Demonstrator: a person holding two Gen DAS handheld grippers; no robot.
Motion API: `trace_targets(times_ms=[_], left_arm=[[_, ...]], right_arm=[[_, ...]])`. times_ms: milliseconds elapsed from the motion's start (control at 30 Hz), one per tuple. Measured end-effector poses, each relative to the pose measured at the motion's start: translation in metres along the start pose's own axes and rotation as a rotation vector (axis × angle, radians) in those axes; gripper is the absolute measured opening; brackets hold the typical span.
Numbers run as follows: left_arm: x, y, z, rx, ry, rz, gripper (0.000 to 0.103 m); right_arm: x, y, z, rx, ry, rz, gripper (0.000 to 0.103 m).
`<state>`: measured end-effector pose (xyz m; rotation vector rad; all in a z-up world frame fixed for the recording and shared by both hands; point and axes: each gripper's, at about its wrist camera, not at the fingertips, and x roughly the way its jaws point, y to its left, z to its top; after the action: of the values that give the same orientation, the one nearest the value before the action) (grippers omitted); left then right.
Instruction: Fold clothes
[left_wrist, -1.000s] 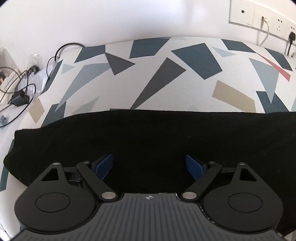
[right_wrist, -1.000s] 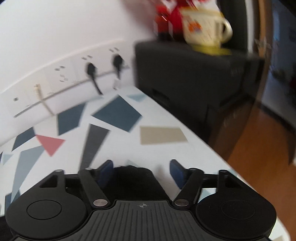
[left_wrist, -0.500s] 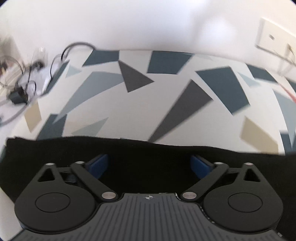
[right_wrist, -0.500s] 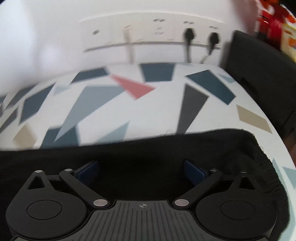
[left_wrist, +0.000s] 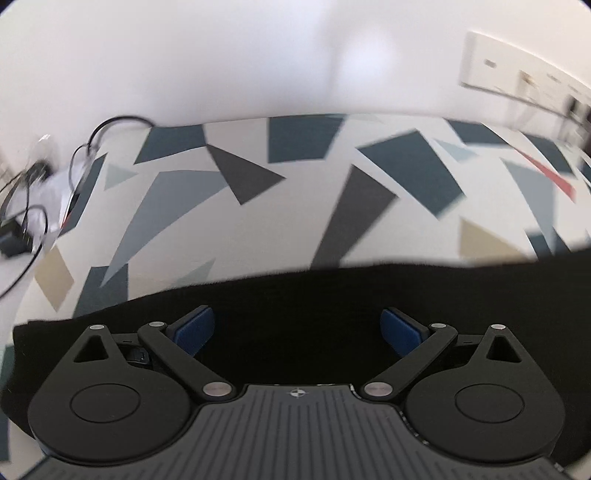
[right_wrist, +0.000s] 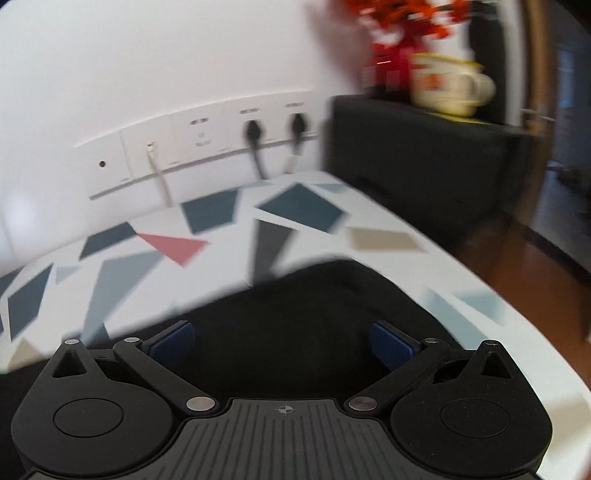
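Observation:
A black garment (left_wrist: 295, 291) lies flat on the table's patterned cloth (left_wrist: 258, 229). Its long far edge runs across the left wrist view. My left gripper (left_wrist: 296, 317) hovers over it, open, its blue pads (left_wrist: 194, 326) wide apart and pressing on nothing. In the right wrist view the garment's rounded end (right_wrist: 314, 291) lies near the table's right edge. My right gripper (right_wrist: 281, 328) is open above that end, with only flat cloth below its blue pads (right_wrist: 391, 341). Both views are blurred by motion.
Black cables and an adapter (left_wrist: 22, 221) lie at the table's left end. Wall sockets with plugs (right_wrist: 255, 133) line the back wall. A black cabinet (right_wrist: 424, 155) with a mug (right_wrist: 447, 85) and red decoration (right_wrist: 402, 40) stands at right, above wooden floor (right_wrist: 535, 266).
Both grippers' jaws have spread wider, the right one markedly. The left view has drawn back, so less garment shows beyond the fingers. The right view swung left, then back right to the garment's end.

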<state>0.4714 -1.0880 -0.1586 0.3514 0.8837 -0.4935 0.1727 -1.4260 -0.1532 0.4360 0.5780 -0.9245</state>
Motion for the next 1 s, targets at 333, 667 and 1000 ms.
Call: trace_targets(times_ms=[333, 667, 1000], left_arm=[[0.004, 0.025, -0.025, 0.026, 0.029, -0.031, 0.103], [0.004, 0.026, -0.026, 0.105, 0.01, -0.057, 0.103], [0.008, 0.03, -0.023, 0.146, 0.008, -0.104, 0.103]], right_arm=[[-0.088, 0.064, -0.118, -0.167, 0.042, -0.04, 0.102], [-0.058, 0.079, -0.091, 0.14, -0.009, -0.125, 0.102], [-0.056, 0.15, -0.123, -0.021, 0.042, -0.186, 0.102]])
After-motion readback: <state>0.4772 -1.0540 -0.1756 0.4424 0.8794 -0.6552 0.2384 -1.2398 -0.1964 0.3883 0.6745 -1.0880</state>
